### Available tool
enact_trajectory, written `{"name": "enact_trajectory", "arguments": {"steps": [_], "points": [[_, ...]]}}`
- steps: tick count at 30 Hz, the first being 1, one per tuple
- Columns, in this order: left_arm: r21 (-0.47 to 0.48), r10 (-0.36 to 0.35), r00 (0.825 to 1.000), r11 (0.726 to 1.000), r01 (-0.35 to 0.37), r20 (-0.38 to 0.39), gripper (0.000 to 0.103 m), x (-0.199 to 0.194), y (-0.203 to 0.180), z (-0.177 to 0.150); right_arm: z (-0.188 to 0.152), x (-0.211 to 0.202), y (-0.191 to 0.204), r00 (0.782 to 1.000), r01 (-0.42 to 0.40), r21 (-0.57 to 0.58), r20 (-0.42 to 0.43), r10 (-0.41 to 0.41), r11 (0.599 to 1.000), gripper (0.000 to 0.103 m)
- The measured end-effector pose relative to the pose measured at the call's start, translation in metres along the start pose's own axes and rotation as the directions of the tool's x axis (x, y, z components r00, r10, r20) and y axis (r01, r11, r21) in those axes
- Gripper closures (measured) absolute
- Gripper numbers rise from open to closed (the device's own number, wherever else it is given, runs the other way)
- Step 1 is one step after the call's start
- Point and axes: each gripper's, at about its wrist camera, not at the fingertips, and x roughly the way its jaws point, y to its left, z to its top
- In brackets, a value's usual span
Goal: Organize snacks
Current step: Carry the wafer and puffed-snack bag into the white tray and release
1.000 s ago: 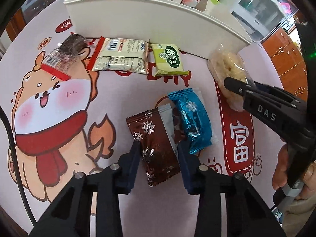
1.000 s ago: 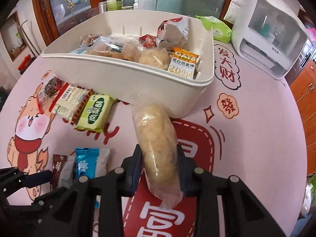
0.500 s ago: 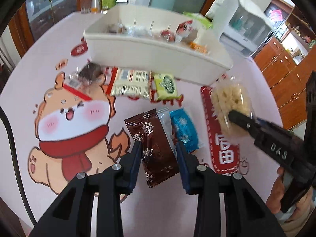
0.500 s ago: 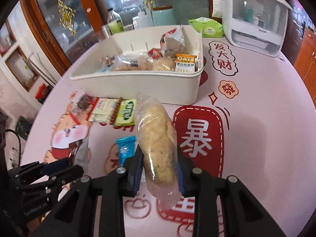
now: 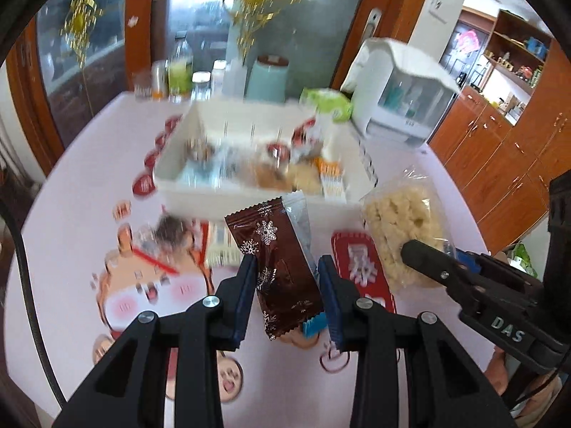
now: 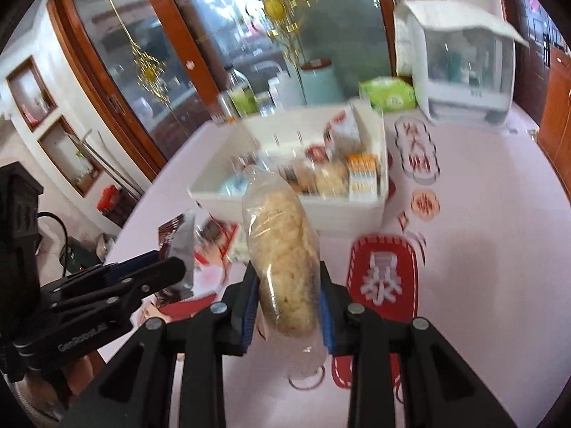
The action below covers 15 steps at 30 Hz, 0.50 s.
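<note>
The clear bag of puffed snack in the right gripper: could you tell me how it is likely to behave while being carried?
The clear bag probably stays fairly stiff: it stands up from the right gripper without drooping. It looks light for its bulk, being airy puffed pieces. The smooth film may be slippery, and the contents seem crushable, so a harder squeeze is risky.

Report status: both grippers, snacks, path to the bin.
Left gripper shut on brown snowflake packet, airborne. Right gripper shut on clear puffed-snack bag, airborne. White bin ahead, partly filled; nothing blocking.

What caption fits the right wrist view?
Right gripper lifts a clear-wrapped rice cake toward the white snack bin.
</note>
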Motion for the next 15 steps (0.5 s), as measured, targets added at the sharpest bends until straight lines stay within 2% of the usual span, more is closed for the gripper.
{"name": "enact_trajectory", "arguments": {"steps": [4,7,15], "points": [[0.043,0.021,0.998,0.999,-0.023,0.055,0.069,-0.014,-0.002,0.033,0.032,-0.019,0.014,0.997,0.001,-0.040,0.076,0.002,0.999,0.074],[0.089,0.065,0.994,0.993,-0.073,0.091,0.069,-0.021,-0.004,0.064,0.057,-0.029,0.024,0.992,0.024,-0.071,0.125,-0.015,0.997,0.074],[0.156,0.119,0.978,0.977,-0.147,0.173,0.069,-0.033,-0.007,0.131,0.122,-0.037,0.040,0.970,0.106,-0.103,0.230,-0.080,0.989,0.073]]}}
